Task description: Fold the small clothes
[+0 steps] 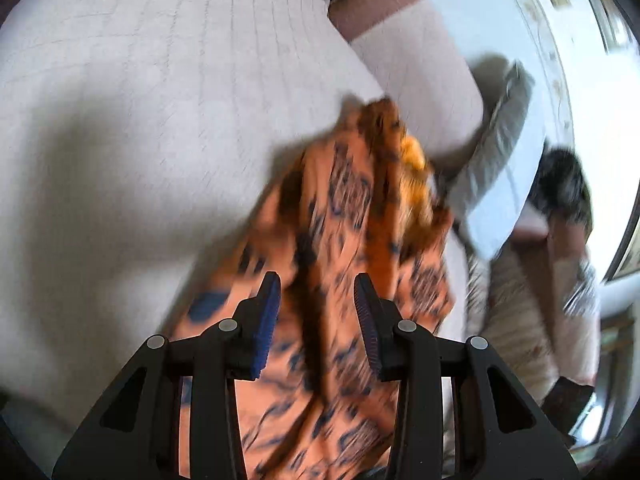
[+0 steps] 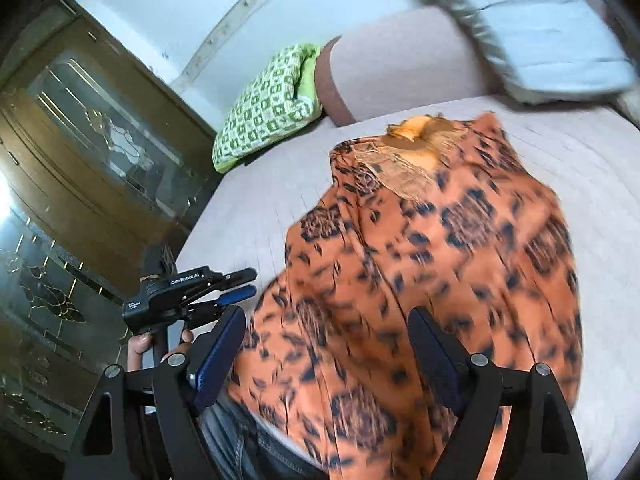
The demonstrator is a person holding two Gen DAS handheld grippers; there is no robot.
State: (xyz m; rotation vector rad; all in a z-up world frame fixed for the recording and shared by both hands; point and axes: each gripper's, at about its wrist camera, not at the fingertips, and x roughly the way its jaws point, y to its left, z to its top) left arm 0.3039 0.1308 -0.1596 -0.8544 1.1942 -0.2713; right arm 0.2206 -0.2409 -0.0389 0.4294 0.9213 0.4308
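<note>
Orange patterned garment lies spread across the pale bed sheet, its neckline toward the bolster, probably laid flat so you can find its edges to fold. Your right gripper hangs over its near hem with jaws wide apart and nothing between them. Your left gripper is also parted and holding nothing, the cloth lying beyond its fingers; from the right view it sits just beside the garment's left edge.
</note>
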